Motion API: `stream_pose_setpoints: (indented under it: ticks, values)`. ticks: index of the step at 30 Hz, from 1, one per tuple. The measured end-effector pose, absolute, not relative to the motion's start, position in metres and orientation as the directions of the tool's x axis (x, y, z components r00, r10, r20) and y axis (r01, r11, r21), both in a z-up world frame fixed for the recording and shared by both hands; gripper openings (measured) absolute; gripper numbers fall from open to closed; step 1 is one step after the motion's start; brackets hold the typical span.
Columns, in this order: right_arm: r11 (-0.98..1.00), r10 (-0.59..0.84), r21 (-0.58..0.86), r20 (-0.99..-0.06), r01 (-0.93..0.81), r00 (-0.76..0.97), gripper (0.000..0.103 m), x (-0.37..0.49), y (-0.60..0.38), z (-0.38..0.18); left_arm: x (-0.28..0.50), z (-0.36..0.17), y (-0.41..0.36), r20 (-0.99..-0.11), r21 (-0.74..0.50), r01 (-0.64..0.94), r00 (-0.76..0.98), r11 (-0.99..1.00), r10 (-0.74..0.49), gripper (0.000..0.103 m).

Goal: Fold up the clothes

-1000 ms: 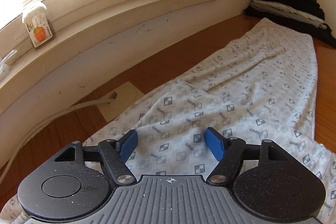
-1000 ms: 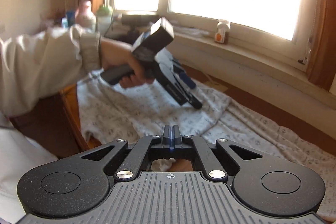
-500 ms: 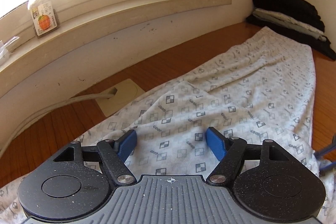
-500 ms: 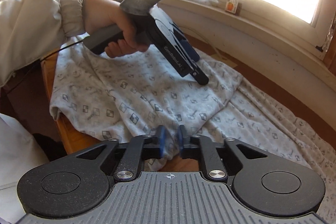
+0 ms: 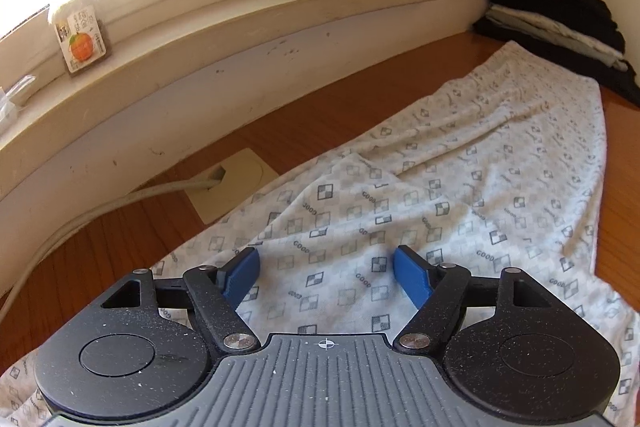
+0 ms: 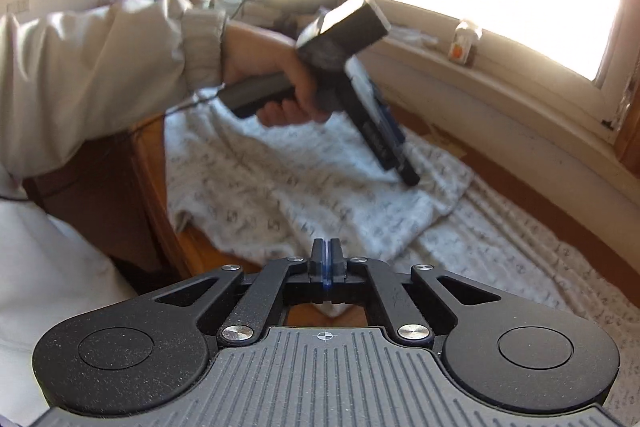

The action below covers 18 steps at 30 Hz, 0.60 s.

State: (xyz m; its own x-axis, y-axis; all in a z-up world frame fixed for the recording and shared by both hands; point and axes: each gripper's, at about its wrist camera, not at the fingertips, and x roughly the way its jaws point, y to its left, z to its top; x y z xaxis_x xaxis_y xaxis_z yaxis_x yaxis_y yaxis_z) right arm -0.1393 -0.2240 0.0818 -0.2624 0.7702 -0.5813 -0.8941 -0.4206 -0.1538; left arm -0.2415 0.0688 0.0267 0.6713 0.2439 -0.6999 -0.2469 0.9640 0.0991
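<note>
Folding is underway but far from done, as we read it: the patterned garment (image 5: 420,195) (pants, prob.) lies long across the wooden table (image 5: 328,115), running from the left wrist cam's 6 o'clock up to about 1 o'clock, where its far end stops just short of the folded stack (image 5: 552,23) of dark and pale clothes in the corner. In the right wrist view one end of the cloth (image 6: 304,183) is doubled over the rest, its edge crossing from 6 toward 3 o'clock, so we'd call one fold started; the long part w/ wrinkles is still unfolded. Left to do, we judge: smooth it, fold the length again, then put it w/ the stack.

Our left gripper (image 5: 326,273) hangs over the cloth w/ blue pads well apart, nothing between them but fabric lying flat below; no grip. Right gripper (image 6: 325,261) has its pads pressed together; a bit of cloth shows just below them at 6 o'clock, but we can't tell if any is pinched. The person's left hand (image 6: 288,95), sleeve at 9 o'clock, holds the left tool pointing down at the folded part.

Vs. a sec ago: left view is nearly the same, window ledge (image 5: 240,23) and bottle (image 5: 78,27) barely shifted. Half a sec back the right pads showed a small gap; now closed. Right view also swung, so the left tool sits lower in frame and blurrier
</note>
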Motion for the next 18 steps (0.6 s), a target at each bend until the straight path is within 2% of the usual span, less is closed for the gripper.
stream_pose_setpoints:
  ticks: [5, 7, 10, 12, 13, 16, 18]
  values:
    - [-0.378, 0.793, -0.185, -0.571, -0.907, -0.214, 0.004, -0.135, -0.206, 0.071, -0.247, 0.039, 0.067, -0.651, 0.065, -0.250, 0.724, 0.966, 0.231, 0.077]
    - [-0.379, 0.791, -0.205, -0.577, -0.902, -0.202, 0.014, -0.135, -0.198, 0.067, -0.248, 0.044, 0.068, -0.638, 0.053, -0.261, 0.734, 0.964, 0.233, 0.077]
    - [-0.395, 0.776, -0.186, -0.592, -0.900, -0.219, 0.019, -0.135, -0.187, 0.063, -0.251, 0.052, 0.067, -0.622, 0.042, -0.273, 0.746, 0.961, 0.239, 0.077]
    - [-0.393, 0.771, -0.199, -0.603, -0.898, -0.204, 0.018, -0.136, -0.182, 0.059, -0.253, 0.055, 0.068, -0.613, 0.036, -0.277, 0.753, 0.960, 0.240, 0.077]
    - [-0.393, 0.766, -0.191, -0.610, -0.899, -0.205, 0.003, -0.135, -0.180, 0.058, -0.253, 0.056, 0.068, -0.610, 0.034, -0.281, 0.754, 0.959, 0.242, 0.077]
    - [-0.381, 0.791, -0.184, -0.571, -0.906, -0.217, 0.002, -0.130, -0.188, 0.065, -0.255, 0.060, 0.069, -0.599, 0.053, -0.300, 0.753, 0.952, 0.271, 0.077]
    - [-0.363, 0.836, -0.193, -0.499, -0.912, -0.228, 0.002, -0.132, -0.207, 0.086, -0.256, 0.063, 0.071, -0.591, 0.050, -0.320, 0.755, 0.946, 0.286, 0.077]
